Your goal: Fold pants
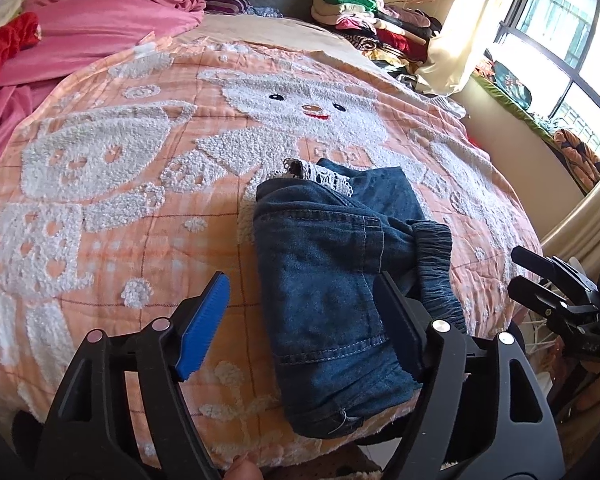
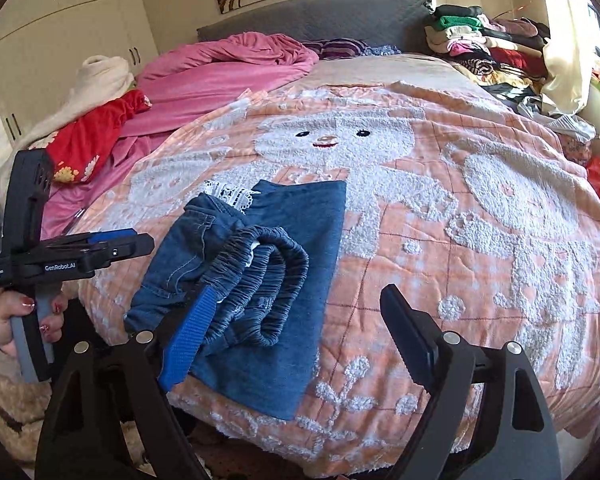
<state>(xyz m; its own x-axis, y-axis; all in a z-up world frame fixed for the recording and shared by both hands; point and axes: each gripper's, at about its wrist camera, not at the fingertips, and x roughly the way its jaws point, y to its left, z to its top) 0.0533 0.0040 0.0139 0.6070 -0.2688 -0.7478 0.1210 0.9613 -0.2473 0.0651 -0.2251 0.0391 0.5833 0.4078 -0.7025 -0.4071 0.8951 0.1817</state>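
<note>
Blue denim pants (image 1: 324,264) (image 2: 284,248) lie folded into a small bundle near the front edge of an orange bear-patterned blanket (image 1: 140,200) (image 2: 480,264). The gathered elastic waistband (image 1: 436,268) (image 2: 260,280) lies on top, and white lace trim (image 1: 328,176) (image 2: 228,194) pokes out at the far end. My left gripper (image 1: 304,316) stands open astride the bundle; its blue pad (image 1: 204,320) is off the cloth. My right gripper (image 2: 300,336) is open too, its blue pad (image 2: 188,344) beside the waistband and nothing pinched. Each gripper shows in the other's view (image 1: 540,280) (image 2: 112,246).
A pink duvet (image 2: 228,72) and a red cloth (image 2: 88,140) lie at the far left of the bed. Stacked clothes (image 2: 480,40) pile up at the far right by a curtain and window (image 1: 560,40). A hand with red nails (image 2: 16,320) holds the left gripper.
</note>
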